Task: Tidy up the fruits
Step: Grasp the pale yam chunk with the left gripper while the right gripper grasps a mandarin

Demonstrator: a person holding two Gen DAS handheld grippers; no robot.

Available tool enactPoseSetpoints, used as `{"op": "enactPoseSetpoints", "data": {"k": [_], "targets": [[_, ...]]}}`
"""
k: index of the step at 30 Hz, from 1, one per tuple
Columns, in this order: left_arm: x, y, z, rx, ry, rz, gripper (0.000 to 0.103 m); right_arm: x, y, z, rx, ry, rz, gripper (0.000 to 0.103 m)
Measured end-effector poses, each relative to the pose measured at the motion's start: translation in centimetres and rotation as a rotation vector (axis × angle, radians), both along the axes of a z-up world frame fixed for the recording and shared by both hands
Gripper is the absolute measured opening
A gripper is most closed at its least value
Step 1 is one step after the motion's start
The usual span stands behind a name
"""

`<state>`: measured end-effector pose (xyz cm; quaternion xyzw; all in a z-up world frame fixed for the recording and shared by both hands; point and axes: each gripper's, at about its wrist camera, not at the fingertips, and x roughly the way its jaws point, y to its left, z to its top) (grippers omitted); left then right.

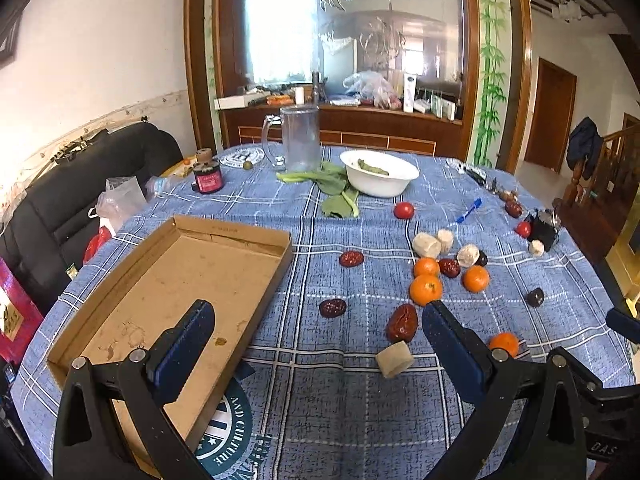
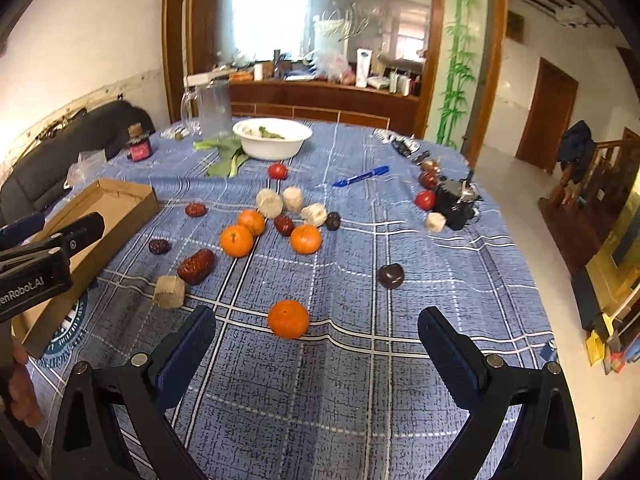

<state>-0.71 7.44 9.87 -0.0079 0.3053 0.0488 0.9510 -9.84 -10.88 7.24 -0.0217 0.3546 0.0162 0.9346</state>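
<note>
Fruits lie scattered on a blue checked tablecloth (image 1: 344,420). An empty cardboard tray (image 1: 120,308) sits at the left. Several tangerines (image 1: 426,289), red dates (image 1: 402,322), small tomatoes (image 1: 403,210) and beige cut chunks (image 1: 394,359) lie to its right. My left gripper (image 1: 318,320) is open and empty, above the tray's near edge and the cloth. My right gripper (image 2: 316,320) is open and empty, with a tangerine (image 2: 288,319) on the cloth just ahead between its fingers. The left gripper also shows in the right wrist view (image 2: 52,236) beside the tray (image 2: 132,204).
A white bowl (image 1: 380,184), green leaves (image 1: 336,190), a clear jug (image 1: 300,138) and a dark jar (image 1: 208,176) stand at the back. A blue pen (image 2: 362,176) and a black object (image 2: 456,204) lie right. A black sofa (image 1: 80,184) is left of the table.
</note>
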Motion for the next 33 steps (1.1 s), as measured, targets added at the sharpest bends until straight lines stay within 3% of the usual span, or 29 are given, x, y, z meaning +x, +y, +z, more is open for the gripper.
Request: {"op": "enactPoseSetpoints", "data": {"k": [10,18,21,24,27,29,33], "targets": [[0.1,0.2,-0.5,0.001,0.024,0.007,0.103,-0.7,-0.6,0.4,-0.006,-0.032,-0.043,0.102],[0.9,0.4,-2.3,0.099,0.175,-0.029,0.103,2.5,0.7,-2.5,-0.003,0.121,0.090,0.102],[1.1,0.3,-3.4,0.117,0.237,-0.066,0.103,4.4,1.5,-4.1,-0.008,0.187,0.129,0.098],[1.7,0.1,-4.2,0.087,0.295,-0.101,0.103,5.9,2.2,-5.8,-0.010,0.263,0.155,0.085],[2.6,-0.5,-4.9,0.066,0.339,-0.137,0.103,6.8,2.7,-7.3,-0.023,0.327,0.165,0.062],[3.3,-1.6,-5.5,0.067,0.363,-0.169,0.103,6.7,2.2,-7.0,0.013,0.313,0.166,0.034],[4.6,-3.2,-6.8,0.062,0.417,-0.200,0.103,6.2,1.2,-6.4,0.049,0.315,0.175,0.035]]}}
